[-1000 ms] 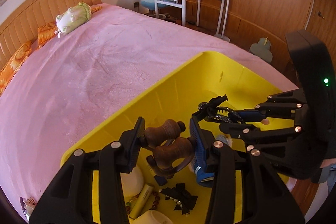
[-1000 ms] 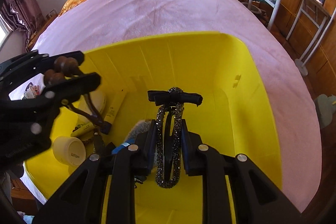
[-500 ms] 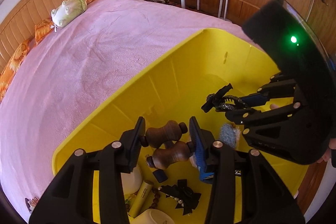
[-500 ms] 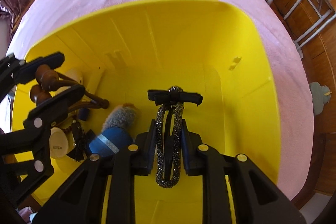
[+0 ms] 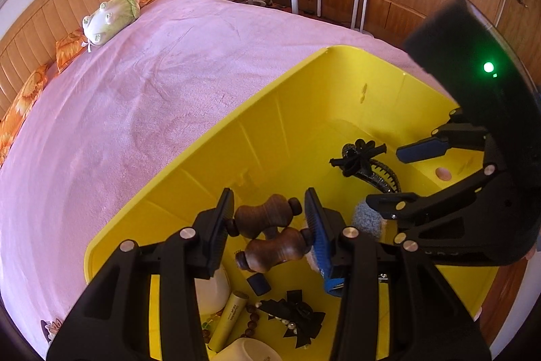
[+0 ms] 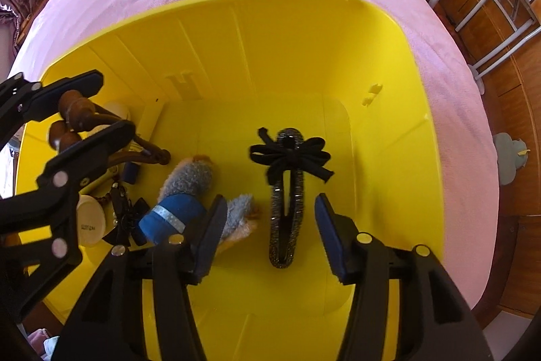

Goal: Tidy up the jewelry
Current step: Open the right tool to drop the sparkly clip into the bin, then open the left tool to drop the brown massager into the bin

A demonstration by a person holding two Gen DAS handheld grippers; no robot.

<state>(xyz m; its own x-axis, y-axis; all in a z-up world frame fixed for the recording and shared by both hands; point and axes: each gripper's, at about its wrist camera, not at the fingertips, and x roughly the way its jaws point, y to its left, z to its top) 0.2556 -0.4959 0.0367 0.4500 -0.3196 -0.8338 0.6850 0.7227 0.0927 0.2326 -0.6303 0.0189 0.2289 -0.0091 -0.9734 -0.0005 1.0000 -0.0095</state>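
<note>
My right gripper (image 6: pixel 267 234) opening, headband (image 6: pixel 287 192) loose between jaws; stiff, light, snaggy; left gripper (image 5: pixel 267 225) clamped on wooden roller (image 5: pixel 270 232).

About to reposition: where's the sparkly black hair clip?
Right wrist view: hair clip lies on the yellow bin floor between the opening right tongs, untouched.

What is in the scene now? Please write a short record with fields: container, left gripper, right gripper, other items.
container: yellow bin on a pink bed
left gripper: shut on a brown wooden roller, held over the bin
right gripper: jaws opening; the black headband lies between them, touched by neither pad
other items: blue and grey fuzzy toy, white jar, gold tube, brown beads
</note>
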